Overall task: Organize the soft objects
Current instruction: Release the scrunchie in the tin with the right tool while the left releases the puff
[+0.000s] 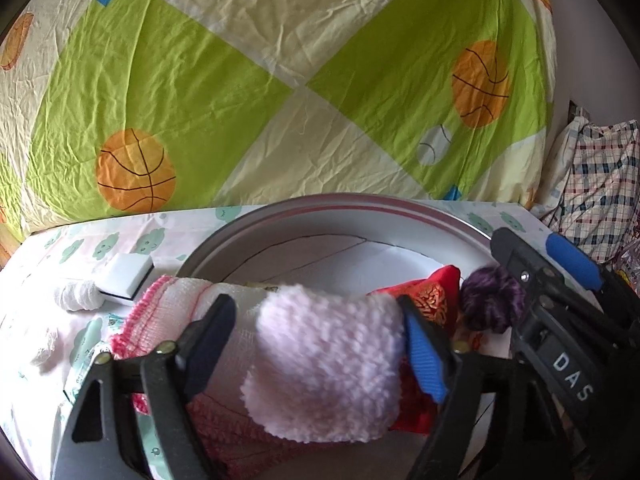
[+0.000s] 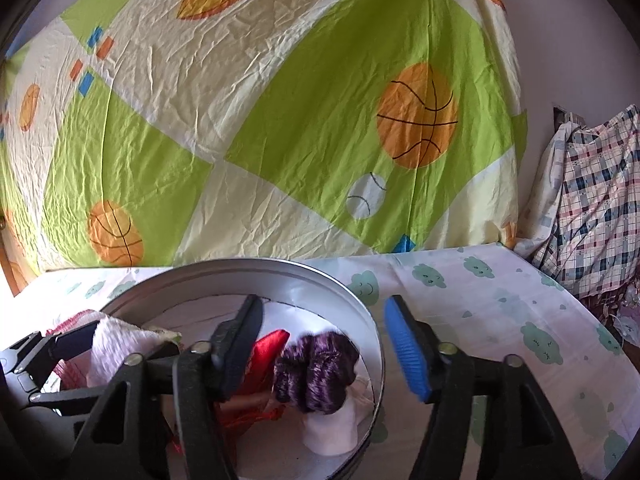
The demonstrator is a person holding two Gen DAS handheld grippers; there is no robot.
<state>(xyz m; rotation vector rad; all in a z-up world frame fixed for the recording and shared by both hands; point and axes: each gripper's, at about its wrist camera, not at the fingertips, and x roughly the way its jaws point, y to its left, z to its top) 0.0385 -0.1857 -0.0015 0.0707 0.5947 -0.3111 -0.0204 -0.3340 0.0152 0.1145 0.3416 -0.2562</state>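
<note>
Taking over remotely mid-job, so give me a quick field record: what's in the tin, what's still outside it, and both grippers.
container: round metal tin
in tin: fluffy pink cloth, red pouch, purple yarn ball
outside tin: white sponge block, white rolled cloth
left gripper: open, pink cloth between the fingers
right gripper: open, above the yarn ball

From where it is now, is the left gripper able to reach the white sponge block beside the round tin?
Probably yes. The white sponge block lies uncovered on the sheet, left of the round tin. The left gripper is open, but the pink fluffy cloth lies between its fingers.
</note>
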